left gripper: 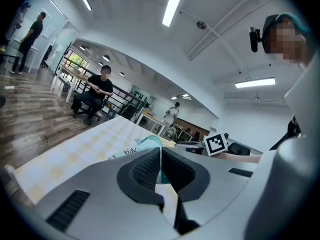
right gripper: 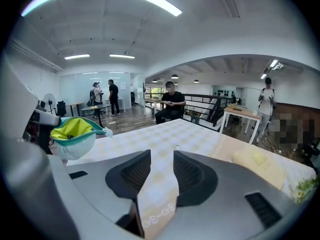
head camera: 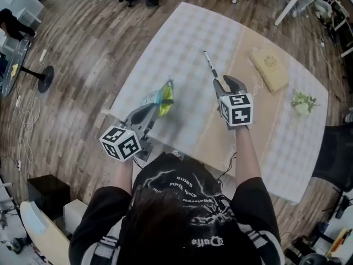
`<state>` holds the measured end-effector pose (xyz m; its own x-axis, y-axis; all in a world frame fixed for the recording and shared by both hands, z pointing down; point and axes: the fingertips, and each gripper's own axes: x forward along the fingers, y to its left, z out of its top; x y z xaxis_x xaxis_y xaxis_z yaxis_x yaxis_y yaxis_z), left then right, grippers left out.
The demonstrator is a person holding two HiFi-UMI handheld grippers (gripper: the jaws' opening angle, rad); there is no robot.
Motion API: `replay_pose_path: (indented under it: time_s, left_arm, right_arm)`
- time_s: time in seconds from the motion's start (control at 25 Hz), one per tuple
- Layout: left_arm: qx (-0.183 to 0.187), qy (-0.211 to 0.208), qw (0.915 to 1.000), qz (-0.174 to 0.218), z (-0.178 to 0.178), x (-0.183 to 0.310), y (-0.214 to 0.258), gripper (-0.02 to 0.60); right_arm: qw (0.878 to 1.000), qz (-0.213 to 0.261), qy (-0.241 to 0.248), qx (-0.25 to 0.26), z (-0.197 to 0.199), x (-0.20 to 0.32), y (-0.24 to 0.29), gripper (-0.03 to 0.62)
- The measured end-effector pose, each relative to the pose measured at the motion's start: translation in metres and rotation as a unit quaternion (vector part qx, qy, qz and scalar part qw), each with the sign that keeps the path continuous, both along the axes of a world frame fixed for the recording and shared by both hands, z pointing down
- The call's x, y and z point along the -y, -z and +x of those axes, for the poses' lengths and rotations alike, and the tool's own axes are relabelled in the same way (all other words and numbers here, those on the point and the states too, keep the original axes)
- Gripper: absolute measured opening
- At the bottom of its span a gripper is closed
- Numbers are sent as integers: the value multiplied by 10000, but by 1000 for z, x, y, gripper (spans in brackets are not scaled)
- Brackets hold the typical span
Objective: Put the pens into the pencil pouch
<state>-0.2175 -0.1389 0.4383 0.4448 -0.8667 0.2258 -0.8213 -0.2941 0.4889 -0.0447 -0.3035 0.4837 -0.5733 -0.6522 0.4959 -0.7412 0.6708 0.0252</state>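
Teal pencil pouch [head camera: 164, 95], mouth open on yellow-green lining, contents indiscernible, clamped by its edge in the closed jaws of the left gripper [head camera: 153, 109] above the desk [head camera: 182, 37]; pen [head camera: 210, 65] lying on the desk just ahead of the right gripper [head camera: 227, 81], jaws apart and empty.

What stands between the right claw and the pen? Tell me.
Nothing visible does. The pen lies on bare tablecloth just ahead of the open, empty right claw. The pouch, pinched in the left claw, is off to the side.
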Motion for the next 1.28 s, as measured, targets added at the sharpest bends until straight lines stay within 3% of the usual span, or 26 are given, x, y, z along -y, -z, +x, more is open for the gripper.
replay_pose_path:
  time_s: [0.8, 1.28]
  left_arm:
    - [287, 639, 9971, -307, -61, -11, -10, 28]
    - [105, 1081, 9939, -190, -85, -20, -4, 28]
  right_arm:
    - [9906, -1090, 22, -827, -16, 94, -115, 150]
    - [9844, -1443, 94, -1005, -21, 97, -144, 127]
